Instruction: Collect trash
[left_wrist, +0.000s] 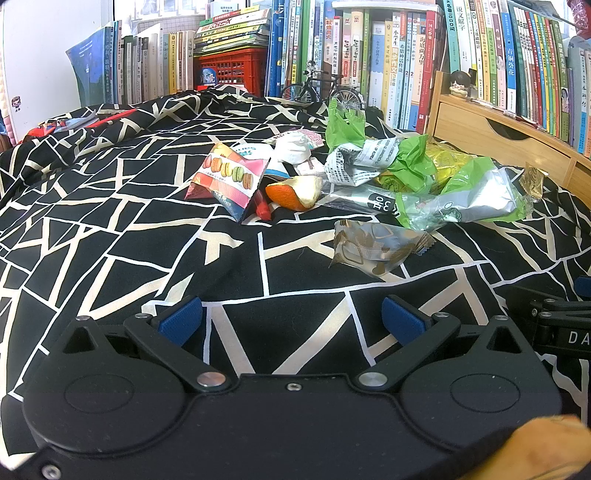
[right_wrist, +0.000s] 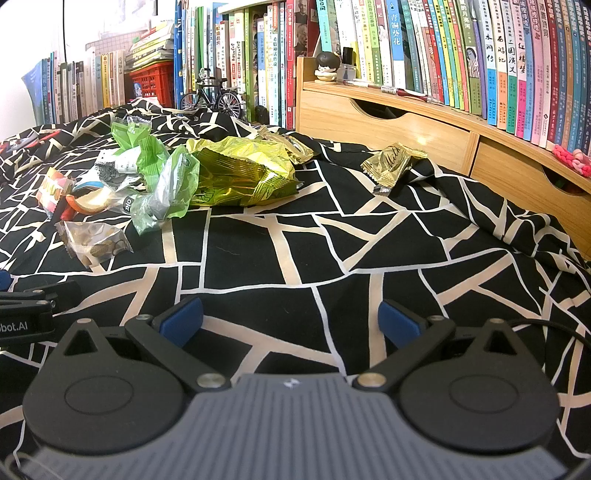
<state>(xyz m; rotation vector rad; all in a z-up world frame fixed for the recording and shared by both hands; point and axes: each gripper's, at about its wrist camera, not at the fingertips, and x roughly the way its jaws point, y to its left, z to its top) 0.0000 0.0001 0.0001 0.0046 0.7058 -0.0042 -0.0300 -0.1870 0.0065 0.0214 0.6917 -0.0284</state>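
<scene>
Both claws hover low over the black-and-cream patterned cloth (left_wrist: 110, 206), the left claw (left_wrist: 291, 319) and the right claw (right_wrist: 291, 319) each with blue pads spread apart and nothing between them. Ahead of the left claw lies a clear gold-printed wrapper (left_wrist: 376, 247), and beyond it a macaron packet (left_wrist: 229, 177), what looks like an orange peel (left_wrist: 295, 194) and crumpled green bags (left_wrist: 402, 162). Ahead and left of the right claw sits a yellow-green foil bag (right_wrist: 243, 173), with a gold candy wrapper (right_wrist: 389, 166) farther off to the right, near the wooden drawers (right_wrist: 388, 122).
</scene>
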